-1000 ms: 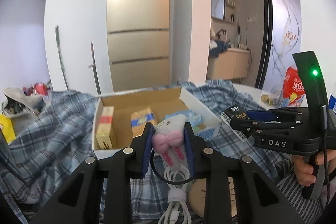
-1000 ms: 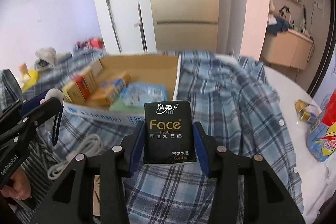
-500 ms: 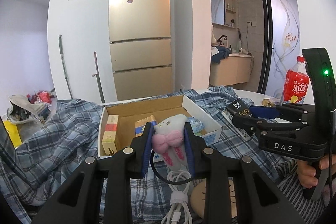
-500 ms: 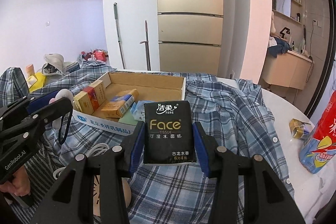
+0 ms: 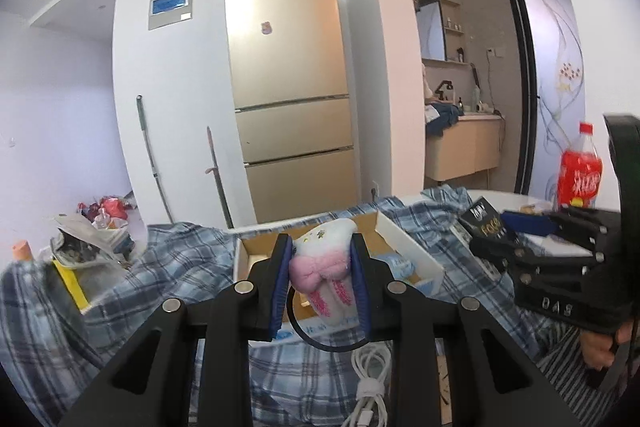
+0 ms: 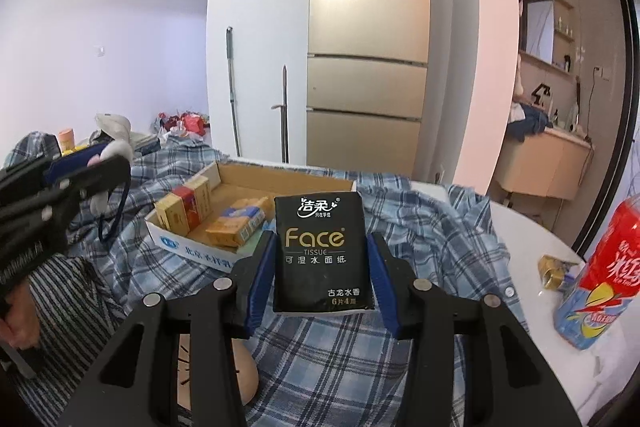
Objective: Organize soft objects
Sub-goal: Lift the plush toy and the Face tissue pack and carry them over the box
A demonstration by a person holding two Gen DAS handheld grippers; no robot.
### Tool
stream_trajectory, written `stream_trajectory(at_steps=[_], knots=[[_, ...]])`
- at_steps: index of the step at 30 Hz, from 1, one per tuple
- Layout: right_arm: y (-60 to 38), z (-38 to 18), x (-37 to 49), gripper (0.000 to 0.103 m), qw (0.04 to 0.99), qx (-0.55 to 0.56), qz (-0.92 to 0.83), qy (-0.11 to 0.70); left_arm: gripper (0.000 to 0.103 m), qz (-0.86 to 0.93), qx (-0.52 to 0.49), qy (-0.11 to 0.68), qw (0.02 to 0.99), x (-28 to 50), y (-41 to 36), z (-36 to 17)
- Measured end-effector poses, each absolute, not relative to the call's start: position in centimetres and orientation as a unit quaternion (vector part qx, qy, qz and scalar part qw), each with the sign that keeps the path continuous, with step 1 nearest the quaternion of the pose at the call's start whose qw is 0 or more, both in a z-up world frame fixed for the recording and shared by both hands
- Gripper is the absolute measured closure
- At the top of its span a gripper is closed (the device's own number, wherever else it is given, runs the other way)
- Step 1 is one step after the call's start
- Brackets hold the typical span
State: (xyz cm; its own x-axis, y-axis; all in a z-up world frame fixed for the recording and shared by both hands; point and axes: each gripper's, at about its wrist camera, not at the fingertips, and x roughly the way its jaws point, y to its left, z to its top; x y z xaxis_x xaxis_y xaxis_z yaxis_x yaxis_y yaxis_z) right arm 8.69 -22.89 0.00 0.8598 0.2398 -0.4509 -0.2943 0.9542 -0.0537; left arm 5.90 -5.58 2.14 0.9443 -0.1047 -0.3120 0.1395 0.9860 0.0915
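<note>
Where the plaid cloth (image 6: pixel 420 227) covers the table (image 6: pixel 532 239), an open cardboard box (image 6: pixel 188 247) holds yellow-and-red packets (image 6: pixel 188 205), an orange pack (image 6: pixel 236 223) and a pale blue pack (image 5: pixel 396 264). Left tool (image 5: pixel 320 281) is clamped on a white-and-pink plush toy (image 5: pixel 324 267) whose dark loop hangs below — held above the box's near edge. Right tool (image 6: pixel 322 275) pinches a black Face tissue pack (image 6: pixel 320 251) upright between its blue pads, in front of the box. Compared with a second ago, both tools sit higher and more of the fridge (image 6: pixel 368 39) shows.
</note>
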Motion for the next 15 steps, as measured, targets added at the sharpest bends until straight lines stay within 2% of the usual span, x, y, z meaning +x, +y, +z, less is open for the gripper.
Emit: stream_trajectory(at_steps=[6,15], knots=[[-22.2,2.8,8.7,0.058,0.964,-0.056,0.136,0.222,0.073,-0.063,0.043,0.148,0.986,6.1,-4.9,5.6],[-20.0,9.0,9.4,0.058,0.977,-0.065,0.112,0.170,0.073,-0.048,0.050,0.142,0.987,7.6,-5.2,10.3]])
